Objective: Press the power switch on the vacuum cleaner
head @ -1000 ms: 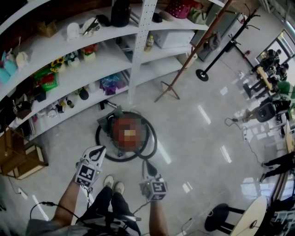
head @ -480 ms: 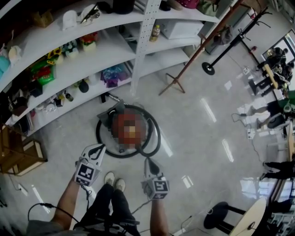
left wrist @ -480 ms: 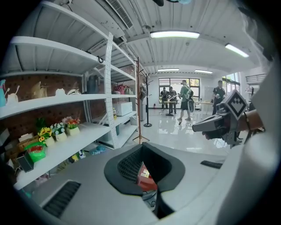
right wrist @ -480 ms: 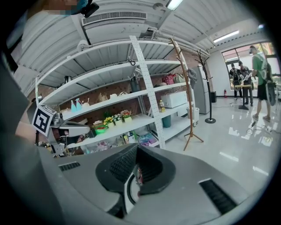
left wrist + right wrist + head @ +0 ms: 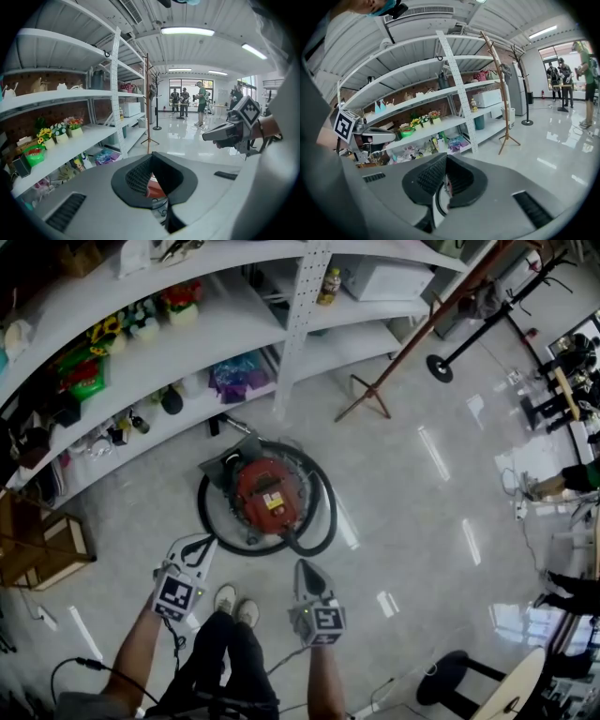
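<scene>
The vacuum cleaner (image 5: 269,495) is a round red canister on the floor, ringed by its black hose (image 5: 323,512), just ahead of my shoes. My left gripper (image 5: 203,541) hovers near its front-left edge, jaws together with nothing held. Just short of the hose, at the front right, is my right gripper (image 5: 305,566), also shut and empty. In the left gripper view a patch of the red vacuum (image 5: 154,187) shows through the gap in the pads of the left gripper (image 5: 157,176), and the right gripper (image 5: 225,133) is at the right. The power switch cannot be made out.
White shelves (image 5: 141,362) full of small goods run behind the vacuum, with a perforated post (image 5: 300,324). A wooden coat stand (image 5: 375,390) and a black stand (image 5: 441,367) are to the right. A wooden crate (image 5: 42,549) is at left, a stool (image 5: 450,676) at lower right.
The head view has tipped down and forward, so the vacuum now sits lower in the frame and nearer the grippers. Both grippers have kept their pose, still shut.
</scene>
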`<state>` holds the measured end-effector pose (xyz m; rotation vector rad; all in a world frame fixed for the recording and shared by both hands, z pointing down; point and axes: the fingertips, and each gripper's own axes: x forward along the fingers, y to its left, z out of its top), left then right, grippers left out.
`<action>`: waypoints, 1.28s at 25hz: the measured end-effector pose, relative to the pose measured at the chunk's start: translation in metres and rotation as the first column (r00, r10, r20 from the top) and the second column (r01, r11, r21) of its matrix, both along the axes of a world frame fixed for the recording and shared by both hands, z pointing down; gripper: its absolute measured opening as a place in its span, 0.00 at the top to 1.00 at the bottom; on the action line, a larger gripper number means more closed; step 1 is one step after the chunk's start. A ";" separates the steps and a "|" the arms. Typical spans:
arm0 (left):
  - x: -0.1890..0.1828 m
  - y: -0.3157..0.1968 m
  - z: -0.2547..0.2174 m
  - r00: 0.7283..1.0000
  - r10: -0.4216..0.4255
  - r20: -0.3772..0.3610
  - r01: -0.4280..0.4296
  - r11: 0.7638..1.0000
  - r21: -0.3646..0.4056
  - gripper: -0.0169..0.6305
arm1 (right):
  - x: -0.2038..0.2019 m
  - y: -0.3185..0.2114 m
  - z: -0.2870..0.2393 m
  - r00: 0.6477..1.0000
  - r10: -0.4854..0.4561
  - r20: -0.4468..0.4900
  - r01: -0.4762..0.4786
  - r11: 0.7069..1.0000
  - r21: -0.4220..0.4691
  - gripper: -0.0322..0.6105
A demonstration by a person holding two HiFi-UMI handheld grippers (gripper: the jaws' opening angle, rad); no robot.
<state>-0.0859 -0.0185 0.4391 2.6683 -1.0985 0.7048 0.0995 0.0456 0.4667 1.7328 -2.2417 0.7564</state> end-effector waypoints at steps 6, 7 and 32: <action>0.004 0.001 0.037 1.000 0.018 0.011 -0.018 0.999 -0.027 0.96 | 0.002 -0.009 0.024 1.000 0.014 0.009 -0.014 1.000 -0.028 0.93; 0.005 0.001 0.043 1.000 0.017 0.008 -0.017 0.999 -0.033 0.96 | 0.003 -0.009 0.030 1.000 0.015 0.013 -0.015 0.999 -0.030 0.93; -0.011 -0.010 0.161 0.998 0.041 0.047 -0.037 0.995 -0.093 0.96 | -0.009 -0.032 0.151 1.000 -0.020 0.013 0.021 0.996 -0.084 0.93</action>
